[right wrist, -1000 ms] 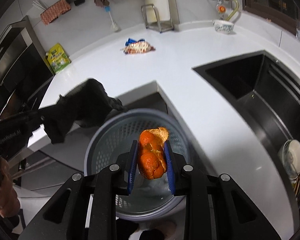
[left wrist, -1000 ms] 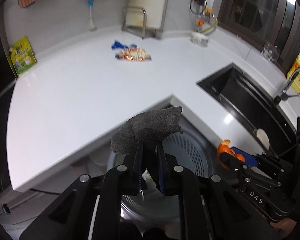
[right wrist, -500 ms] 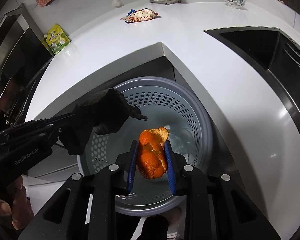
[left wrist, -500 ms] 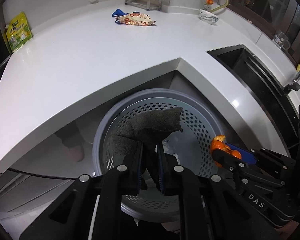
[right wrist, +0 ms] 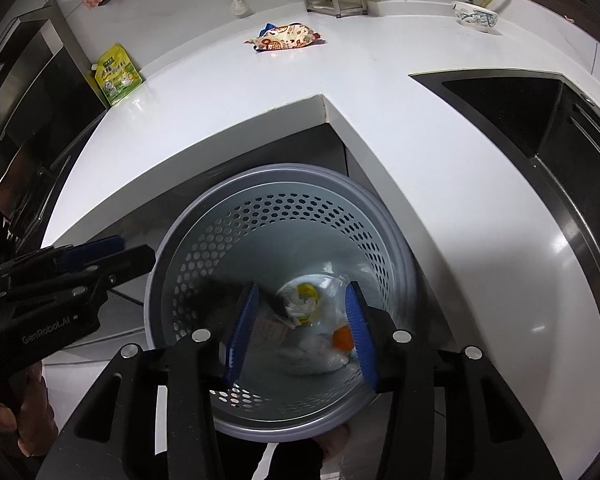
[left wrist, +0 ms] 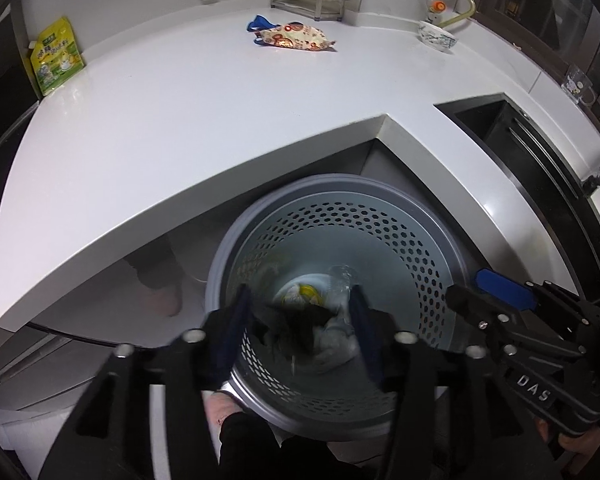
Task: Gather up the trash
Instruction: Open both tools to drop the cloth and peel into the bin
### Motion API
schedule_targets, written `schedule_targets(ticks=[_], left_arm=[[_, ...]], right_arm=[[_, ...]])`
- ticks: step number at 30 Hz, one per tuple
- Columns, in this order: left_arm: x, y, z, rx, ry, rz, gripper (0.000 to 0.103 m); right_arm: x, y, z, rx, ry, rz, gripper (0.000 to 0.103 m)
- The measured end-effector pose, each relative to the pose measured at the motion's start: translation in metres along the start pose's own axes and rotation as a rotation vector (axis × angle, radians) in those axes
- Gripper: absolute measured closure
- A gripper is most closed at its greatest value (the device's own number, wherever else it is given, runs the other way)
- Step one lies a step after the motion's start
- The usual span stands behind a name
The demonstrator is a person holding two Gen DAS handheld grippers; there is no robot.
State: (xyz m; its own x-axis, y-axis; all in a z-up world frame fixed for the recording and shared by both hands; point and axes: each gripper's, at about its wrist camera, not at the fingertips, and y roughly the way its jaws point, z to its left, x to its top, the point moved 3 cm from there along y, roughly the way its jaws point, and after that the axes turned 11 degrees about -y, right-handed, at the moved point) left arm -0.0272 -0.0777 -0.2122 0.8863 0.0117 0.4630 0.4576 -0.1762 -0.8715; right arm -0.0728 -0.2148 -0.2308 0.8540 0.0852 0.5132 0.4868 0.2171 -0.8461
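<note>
Both grippers [left wrist: 300,312] [right wrist: 304,320] tilt down over the bin [right wrist: 188,240], jaws opening, seemingly empty.

Cool, even indoor light washes the white counter [left wrist: 188,128] in both wrist views, leaving soft glare patches at its left edge and a bright highlight at the right of the frame beside the dark sink [right wrist: 560,128]. Fisheye distortion bends the counter edge into an arc, and black vignetting fills every corner. The perforated bin [left wrist: 432,240] sits in shade below the overhang, its contents dim and smeared. Motion blur softens the left tongs [left wrist: 300,312] at bottom centre; the right tongs [right wrist: 302,320] read sharper.
</note>
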Motion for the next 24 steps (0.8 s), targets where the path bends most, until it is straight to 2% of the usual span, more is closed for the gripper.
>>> schedule_targets(ticks=[8,13,24], left_arm=[[0.003,-0.002,0.006,0.017,-0.011,0.002,0.049],[0.008,-0.012,0.006,0.032,-0.009,-0.005,0.045],[0.038,-0.059,0.0,0.038,-0.001,-0.107,0.039]], right_arm=[[-0.001,-0.005,-0.003,0.002,0.013,-0.004,0.059],[0.002,-0.011,-0.002,0.005,0.017,-0.014,0.059],[0.027,-0.045,-0.001,0.031,0.014,-0.082,0.059]])
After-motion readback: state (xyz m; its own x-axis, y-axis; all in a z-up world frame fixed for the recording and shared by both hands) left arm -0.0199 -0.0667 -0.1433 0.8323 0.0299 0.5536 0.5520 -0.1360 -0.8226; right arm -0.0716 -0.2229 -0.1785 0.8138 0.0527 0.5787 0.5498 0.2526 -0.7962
